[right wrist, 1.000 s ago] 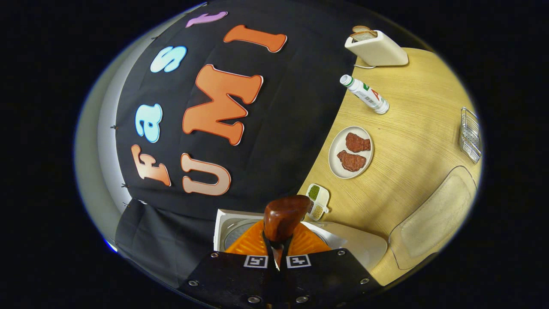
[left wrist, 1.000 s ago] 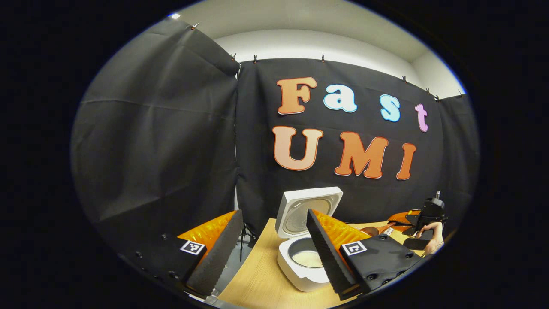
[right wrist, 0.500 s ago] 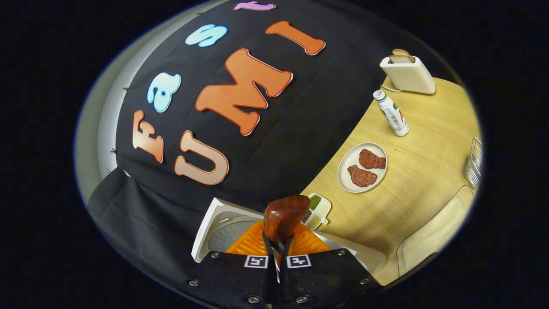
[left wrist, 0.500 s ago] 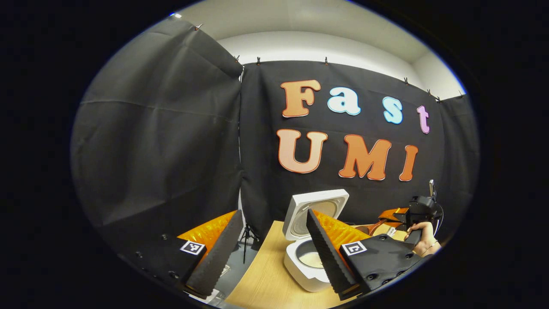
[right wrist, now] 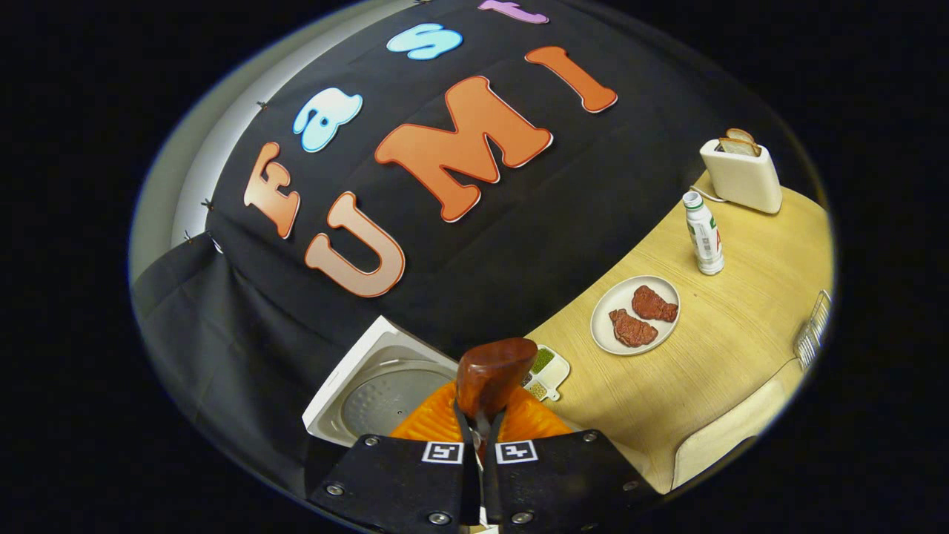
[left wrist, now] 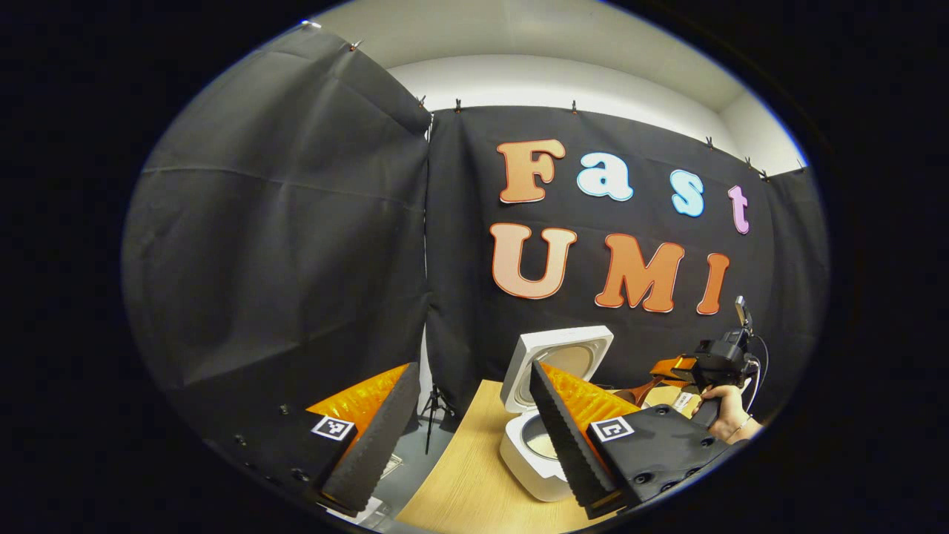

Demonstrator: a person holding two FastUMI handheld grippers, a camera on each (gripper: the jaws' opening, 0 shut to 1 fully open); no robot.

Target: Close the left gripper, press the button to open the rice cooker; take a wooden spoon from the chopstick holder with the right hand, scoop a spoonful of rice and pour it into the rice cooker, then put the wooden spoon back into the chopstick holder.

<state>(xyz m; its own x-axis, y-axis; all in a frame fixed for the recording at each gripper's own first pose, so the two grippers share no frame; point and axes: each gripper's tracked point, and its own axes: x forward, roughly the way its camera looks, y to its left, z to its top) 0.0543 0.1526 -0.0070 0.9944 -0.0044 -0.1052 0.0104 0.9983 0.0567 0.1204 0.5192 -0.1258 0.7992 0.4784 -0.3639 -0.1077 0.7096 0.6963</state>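
At the lower left of the left gripper view, the left gripper (left wrist: 463, 434) hangs with its jaws wide apart, gripping nothing. Right of centre in that view, the white square rice cooker (left wrist: 535, 454) stands on the pale wooden counter (left wrist: 474, 486) with its lid up; it sits a little further right in the frame than a second ago, so this hand is drifting away. At the right edge, a hand (left wrist: 730, 411) holds the right gripper (left wrist: 671, 368) level above the counter.

Low in the centre of the right gripper view, the right gripper's (right wrist: 480, 430) jaws are clamped on the dark reddish-brown wooden spoon (right wrist: 493, 374). The view has rolled upright since a second ago, and the open lid has slid to the lower left. I judge the rice poured, with the spoon being levelled to go back to the chopstick holder.
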